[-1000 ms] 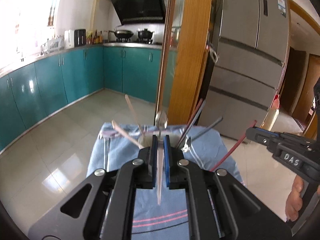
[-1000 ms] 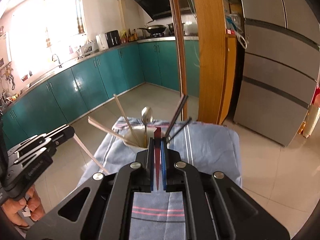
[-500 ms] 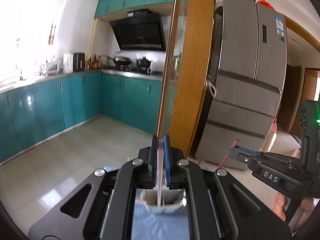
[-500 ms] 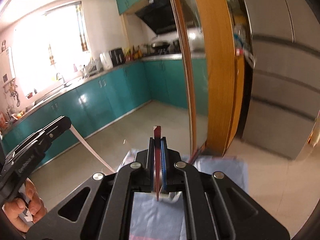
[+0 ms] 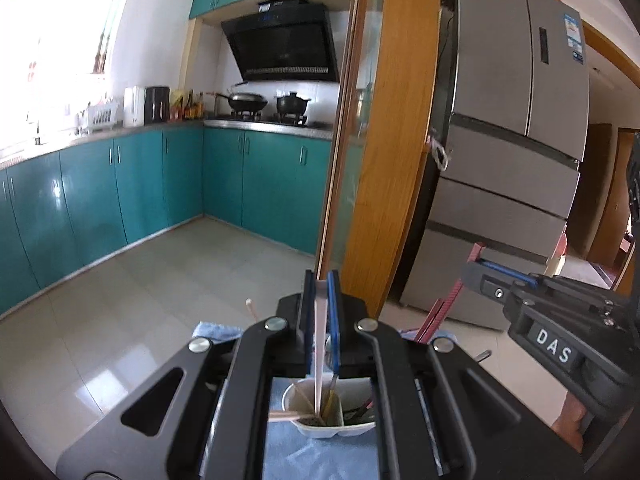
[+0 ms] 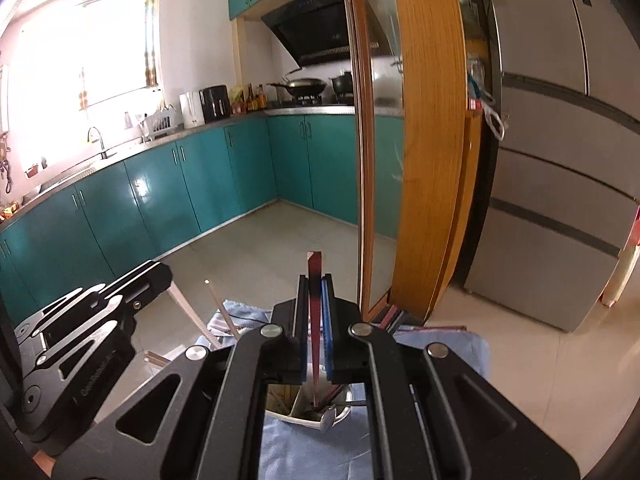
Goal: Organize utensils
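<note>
- The left tongs [image 5: 320,300] are closed almost fully, pinching a pale chopstick [image 5: 319,360] between the blue pads; its lower end reaches down into the left compartment of the white holder [image 5: 320,430].
- The right tongs [image 6: 316,304] are likewise nearly shut, gripping a dark red chopstick [image 6: 314,320] whose tip dips into the holder's [image 6: 304,420] right compartment, beside a spoon [image 6: 326,420] and other dark sticks.
- The holder sits on a blue cloth [image 5: 288,448] spread over the counter.
- Against a second ago, both cameras look flatter, so more of the kitchen and less of the cloth shows, and the holder has slid from ahead of the tongs to under their frames.
- Half a second ago the view was much the same; each chopstick now reaches a little deeper into its compartment.
</note>
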### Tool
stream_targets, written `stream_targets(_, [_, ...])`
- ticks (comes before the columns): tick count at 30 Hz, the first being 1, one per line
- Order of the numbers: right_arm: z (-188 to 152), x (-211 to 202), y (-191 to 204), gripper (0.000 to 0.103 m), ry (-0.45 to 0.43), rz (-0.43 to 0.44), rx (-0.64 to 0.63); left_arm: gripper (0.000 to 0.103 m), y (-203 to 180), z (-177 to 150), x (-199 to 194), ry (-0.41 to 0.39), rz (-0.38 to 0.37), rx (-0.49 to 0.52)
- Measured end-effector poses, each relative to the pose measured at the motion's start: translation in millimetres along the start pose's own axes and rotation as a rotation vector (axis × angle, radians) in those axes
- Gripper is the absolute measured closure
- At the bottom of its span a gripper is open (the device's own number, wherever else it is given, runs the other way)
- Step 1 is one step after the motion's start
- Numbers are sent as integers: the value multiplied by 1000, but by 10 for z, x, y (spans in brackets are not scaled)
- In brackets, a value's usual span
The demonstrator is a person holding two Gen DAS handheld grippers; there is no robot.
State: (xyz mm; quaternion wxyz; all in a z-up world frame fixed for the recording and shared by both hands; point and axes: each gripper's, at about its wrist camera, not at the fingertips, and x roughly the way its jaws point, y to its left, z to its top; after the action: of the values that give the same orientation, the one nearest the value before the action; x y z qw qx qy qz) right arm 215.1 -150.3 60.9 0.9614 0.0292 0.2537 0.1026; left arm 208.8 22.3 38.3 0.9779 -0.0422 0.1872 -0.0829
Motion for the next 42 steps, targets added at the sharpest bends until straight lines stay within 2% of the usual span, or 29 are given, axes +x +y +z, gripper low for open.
stream_targets(7, [-141, 222, -40, 96, 56, -10, 20, 97, 89, -159, 169, 41, 7, -13])
stream_targets(13, [-220, 214, -75, 96, 63, -33, 23, 96, 184, -261, 240, 76, 15, -29])
stream_targets(16, [-253, 167, -102, 95, 64, -31, 35, 95, 218, -293, 215, 68, 25, -32])
stream_targets(17, [-268, 147, -112, 88, 63, -32, 39, 92, 220, -301, 204, 68, 24, -34])
stream_targets(19, [-287, 101, -134, 79, 51, -34, 44, 80, 233, -313, 186, 67, 20, -39])
stream_targets(21, [-306, 29, -144, 74, 36, -38, 44, 71, 238, -327, 153, 58, 22, -37])
stream_targets(24, [-336, -99, -167, 69, 15, -33, 48, 64, 233, -349, 103, 51, 17, -33])
stream_targets(27, [-381, -305, -175, 56, -25, -48, 45, 56, 230, -396, 16, 43, 18, -28])
stream_targets(29, [-465, -482, -184, 43, -56, -59, 44, 46, 232, -434, -101, 32, 29, -25])
stream_targets(31, [-586, -690, -191, 32, -94, -62, 48, 31, 238, -482, -245, 8, 43, -15])
stream_targets(34, [-776, -891, -173, 13, -138, -80, 46, 16, 244, -653, -525, -23, 75, -3])
stream_targets(35, [-865, -966, -147, 9, -159, -101, 41, 14, 244, -700, -595, -29, 63, -3])
stream_targets(37, [-983, -1047, -108, 3, -176, -138, 24, 8, 228, -806, -722, -35, 43, 3])
stream_targets(42, [-1298, -1153, 19, 3, -147, -257, -21, 4, 150, -1058, -1125, -63, 75, 8])
